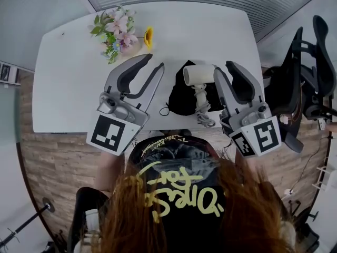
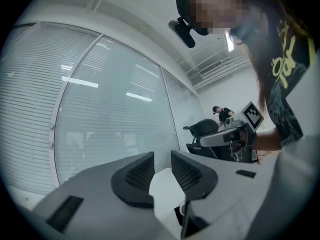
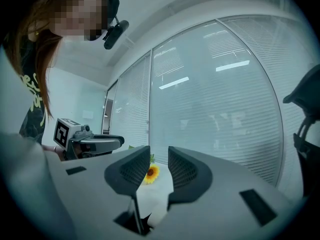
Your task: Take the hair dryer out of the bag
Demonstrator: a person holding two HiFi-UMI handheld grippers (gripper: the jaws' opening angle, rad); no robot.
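While my left claw (image 1: 156, 62) and right claw (image 1: 223, 67) hang slightly open and empty, I see the hair dryer (image 1: 199, 75) lying on the black bag (image 1: 181, 96) between them, by the table's (image 1: 73, 78) near edge; flowers (image 1: 118, 33) stand far left, and a chair (image 1: 305, 73) crowds the right.

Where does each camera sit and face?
Head view: on the person's head, looking steeply down at the table, hair dryer and bag; shirt, left gripper, right gripper show.
Left gripper view: on the left gripper, facing glass blinds; own open jaws, shirt show.
Right gripper view: on the right gripper, facing blinds, sunflower; open jaws show.
Shared: each gripper view sees the other gripper.
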